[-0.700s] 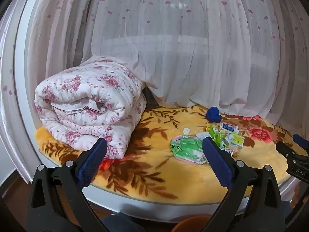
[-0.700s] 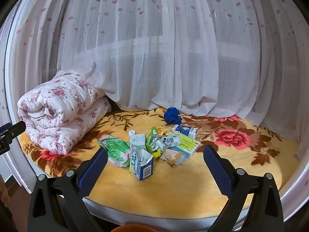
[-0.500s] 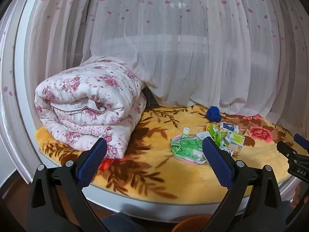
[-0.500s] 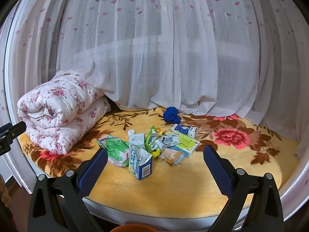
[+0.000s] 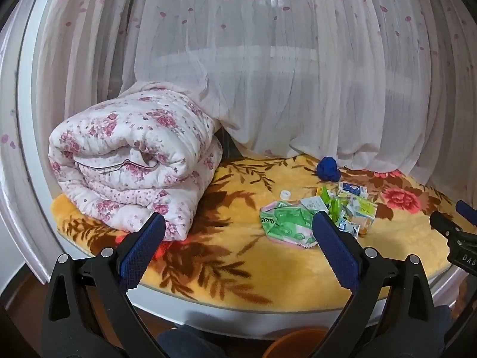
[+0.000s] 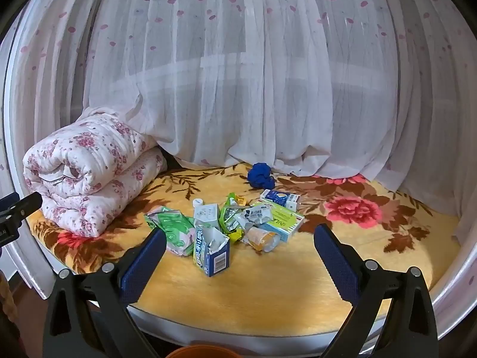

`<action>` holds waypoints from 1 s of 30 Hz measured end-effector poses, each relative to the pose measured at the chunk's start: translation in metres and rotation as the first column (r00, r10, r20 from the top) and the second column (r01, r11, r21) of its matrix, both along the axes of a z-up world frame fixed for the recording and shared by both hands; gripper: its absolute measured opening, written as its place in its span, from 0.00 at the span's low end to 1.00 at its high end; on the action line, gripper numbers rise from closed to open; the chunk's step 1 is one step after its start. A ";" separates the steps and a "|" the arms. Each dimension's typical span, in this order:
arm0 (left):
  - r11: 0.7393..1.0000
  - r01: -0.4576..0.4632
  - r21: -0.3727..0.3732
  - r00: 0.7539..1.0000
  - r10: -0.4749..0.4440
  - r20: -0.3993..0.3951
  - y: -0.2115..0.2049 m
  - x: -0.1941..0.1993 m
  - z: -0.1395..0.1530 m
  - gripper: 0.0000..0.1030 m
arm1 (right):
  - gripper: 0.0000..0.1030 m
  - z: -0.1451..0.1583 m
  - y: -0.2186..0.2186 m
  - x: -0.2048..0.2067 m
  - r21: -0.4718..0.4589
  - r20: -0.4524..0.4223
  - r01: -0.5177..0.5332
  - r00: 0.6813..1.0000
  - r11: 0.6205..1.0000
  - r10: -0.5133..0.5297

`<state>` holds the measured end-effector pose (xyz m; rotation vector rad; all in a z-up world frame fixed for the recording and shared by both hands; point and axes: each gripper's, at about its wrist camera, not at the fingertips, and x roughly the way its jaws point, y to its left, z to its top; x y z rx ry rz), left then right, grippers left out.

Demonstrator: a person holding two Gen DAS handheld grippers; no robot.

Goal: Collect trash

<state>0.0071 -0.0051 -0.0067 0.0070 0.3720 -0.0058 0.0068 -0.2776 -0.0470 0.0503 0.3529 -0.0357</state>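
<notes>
Both tools hang short of the bed, jaws spread wide and nothing between them. The right gripper [image 6: 238, 247] has the trash pile dead ahead: the torn blue carton [image 6: 212, 252] stands in the lower middle of its frame, between the two blue pads but farther off, on the yellow flowered blanket [image 6: 268, 280]. Left of the carton lies the crumpled green pouch [image 6: 173, 228]; behind it a white bottle cap [image 6: 198, 202], green wrappers [image 6: 231, 219], a clear cup on its side [image 6: 262, 238] and a yellow-green box [image 6: 281, 219]. A small blue-and-white milk carton [image 6: 280, 198] sits just beyond, and a dark blue wad [image 6: 261, 176] lies at the curtain hem [image 6: 238, 89].

From the left gripper [image 5: 238, 235] the same pile sits right of centre, the green pouch [image 5: 286, 223] just above its right pad, the blue wad [image 5: 328, 169] higher up. The rolled floral quilt [image 5: 134, 155] fills the left middle. The right gripper's tip [image 5: 453, 229] pokes in at the right edge.

Compared with half a second ago, hardly anything differs: the pile sits a shade lower and nearer in the right view, and the jaws are spread as wide as before.
</notes>
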 end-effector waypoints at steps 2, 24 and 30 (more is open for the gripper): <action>1.000 -0.001 0.001 1.000 0.001 -0.006 0.000 0.001 -0.001 0.93 | 0.95 -0.001 -0.002 0.000 0.004 -0.002 0.002 1.000 1.000 -0.002; 1.000 0.002 0.003 1.000 -0.002 -0.014 0.002 0.002 -0.007 0.93 | 0.95 -0.001 -0.008 0.000 0.006 -0.002 0.010 1.000 1.000 -0.010; 1.000 0.000 -0.001 1.000 0.000 -0.020 0.001 0.002 -0.014 0.93 | 0.95 -0.002 -0.009 -0.001 0.008 -0.002 0.008 1.000 1.000 -0.008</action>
